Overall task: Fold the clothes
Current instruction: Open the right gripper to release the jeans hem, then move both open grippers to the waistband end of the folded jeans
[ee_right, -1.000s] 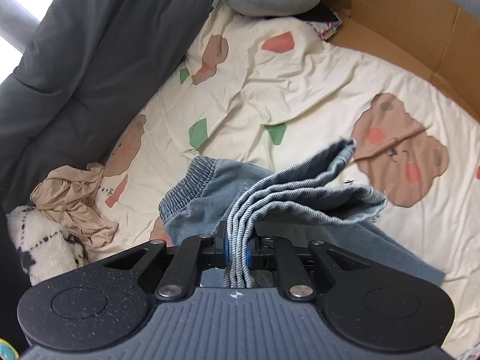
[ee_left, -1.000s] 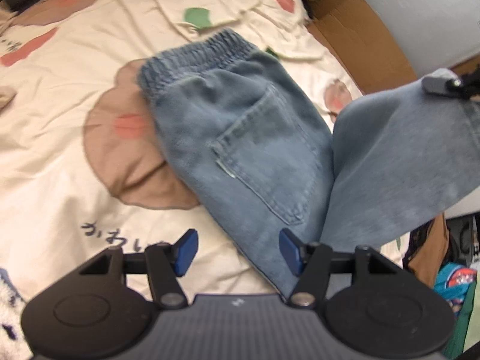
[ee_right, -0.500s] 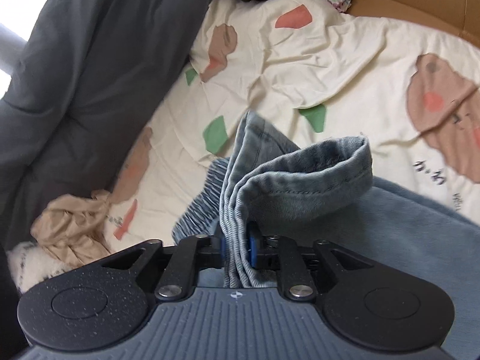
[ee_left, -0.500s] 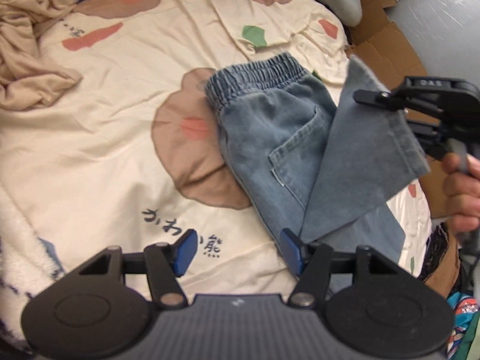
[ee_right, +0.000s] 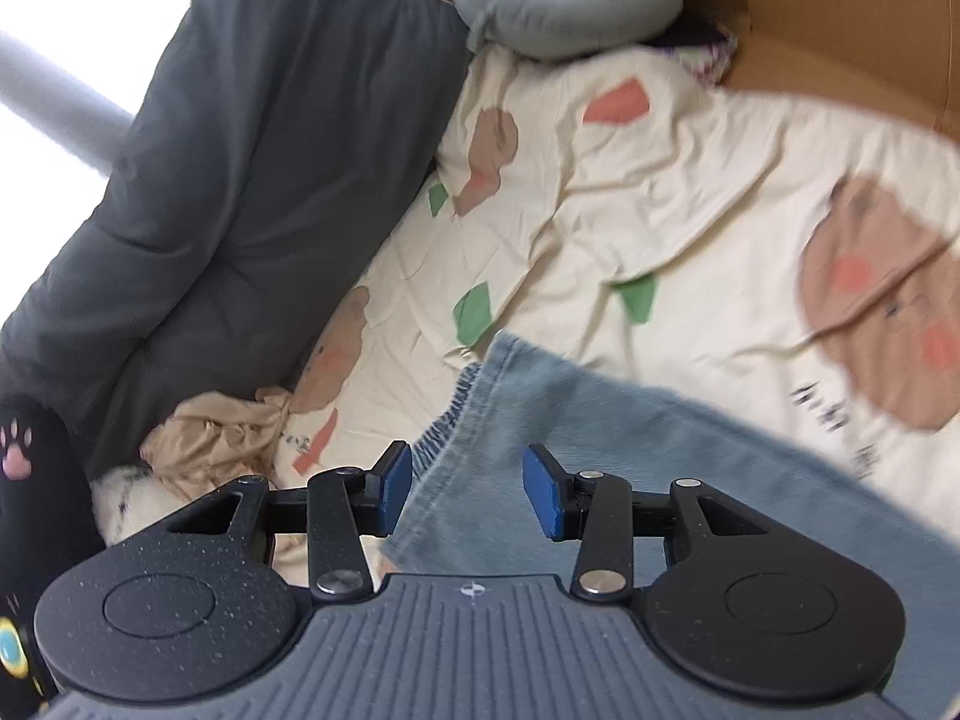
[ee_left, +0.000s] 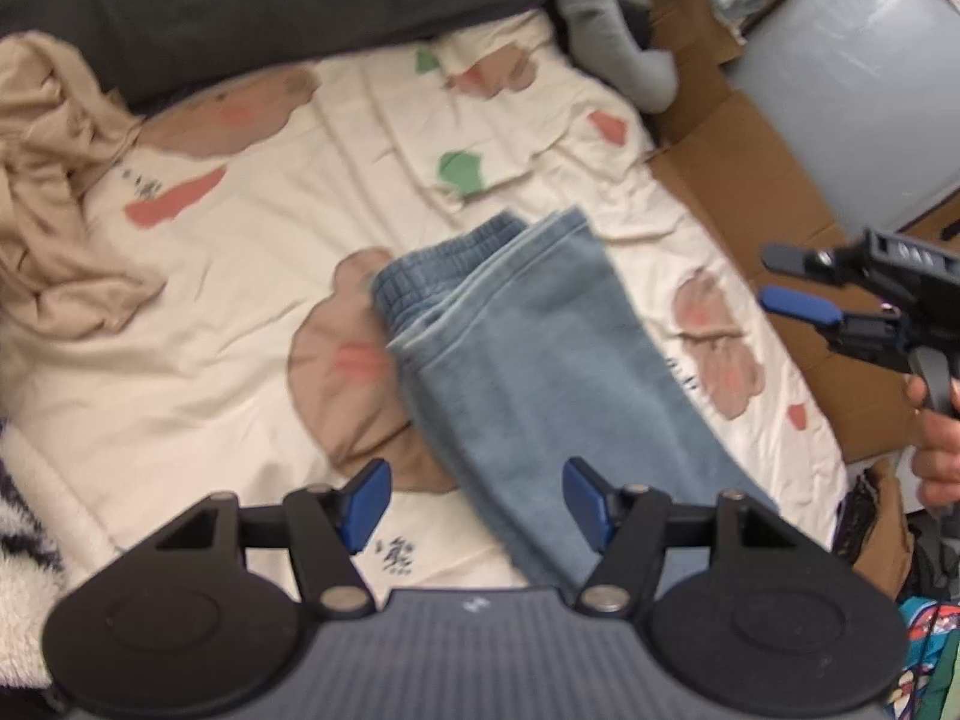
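Faded denim jeans [ee_left: 528, 360] on wrinkled cotton sheet [ee_left: 252, 276]

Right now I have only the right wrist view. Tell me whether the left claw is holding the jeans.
Observer: No. The left claw is open and empty, above the near end of the jeans.
Operator: Describe how the jeans lie.
Observer: Folded in half, the leg ends laid up by the waistband.
Operator: Report my claw from outside.
Observer: The right claw is off to the side of the jeans, its jaws opening with nothing between them.
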The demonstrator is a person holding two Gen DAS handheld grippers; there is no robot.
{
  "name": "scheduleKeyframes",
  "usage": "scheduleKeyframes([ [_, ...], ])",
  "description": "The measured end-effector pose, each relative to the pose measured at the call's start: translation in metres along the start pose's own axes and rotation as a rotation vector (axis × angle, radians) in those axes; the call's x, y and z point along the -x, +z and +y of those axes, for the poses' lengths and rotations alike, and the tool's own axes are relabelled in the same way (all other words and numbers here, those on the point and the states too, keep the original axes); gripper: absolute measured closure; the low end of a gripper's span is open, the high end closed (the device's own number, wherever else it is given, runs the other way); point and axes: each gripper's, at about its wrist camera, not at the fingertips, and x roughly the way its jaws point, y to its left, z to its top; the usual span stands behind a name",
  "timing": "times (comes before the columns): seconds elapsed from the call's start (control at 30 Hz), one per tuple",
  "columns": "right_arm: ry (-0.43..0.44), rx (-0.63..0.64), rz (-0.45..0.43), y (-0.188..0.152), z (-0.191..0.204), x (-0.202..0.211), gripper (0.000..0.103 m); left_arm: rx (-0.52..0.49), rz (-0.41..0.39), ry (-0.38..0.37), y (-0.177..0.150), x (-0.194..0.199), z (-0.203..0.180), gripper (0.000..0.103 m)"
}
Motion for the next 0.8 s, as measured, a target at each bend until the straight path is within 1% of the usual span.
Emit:
scheduleKeyframes([
  [0.13,-0.045,0.105,0.004,0.007,0.015,0.051,0.055,0.003,-0.027,-0.029,0.003,0.013,-0.014,0.035],
  [0.27,-0.075,0.199,0.002,0.008,0.035,0.097,0.052,-0.006,-0.042,-0.035,0.007,0.028,-0.024,0.031],
  [0.33,-0.080,0.224,-0.022,0.005,0.040,0.119,0.046,-0.007,-0.044,-0.037,0.010,0.036,-0.029,0.029],
  [0.4,-0.070,0.224,-0.048,0.003,0.040,0.133,0.043,-0.010,-0.049,-0.023,0.013,0.045,-0.034,0.028],
  [0.43,-0.064,0.222,-0.060,0.002,0.041,0.141,0.041,-0.009,-0.056,-0.016,0.015,0.049,-0.035,0.026],
  [0.53,-0.046,0.213,-0.084,0.001,0.037,0.151,0.040,-0.005,-0.077,0.003,0.021,0.063,-0.041,0.021],
  [0.57,-0.041,0.211,-0.093,0.001,0.036,0.153,0.039,-0.003,-0.081,0.012,0.024,0.066,-0.042,0.021],
  [0.63,-0.037,0.209,-0.111,0.001,0.033,0.155,0.032,0.001,-0.088,0.029,0.028,0.071,-0.044,0.021],
  [0.7,-0.037,0.200,-0.129,0.001,0.030,0.153,0.028,0.016,-0.096,0.036,0.032,0.077,-0.044,0.020],
  [0.8,-0.028,0.209,-0.135,0.002,0.029,0.147,0.026,0.024,-0.110,0.043,0.035,0.084,-0.044,0.019],
])
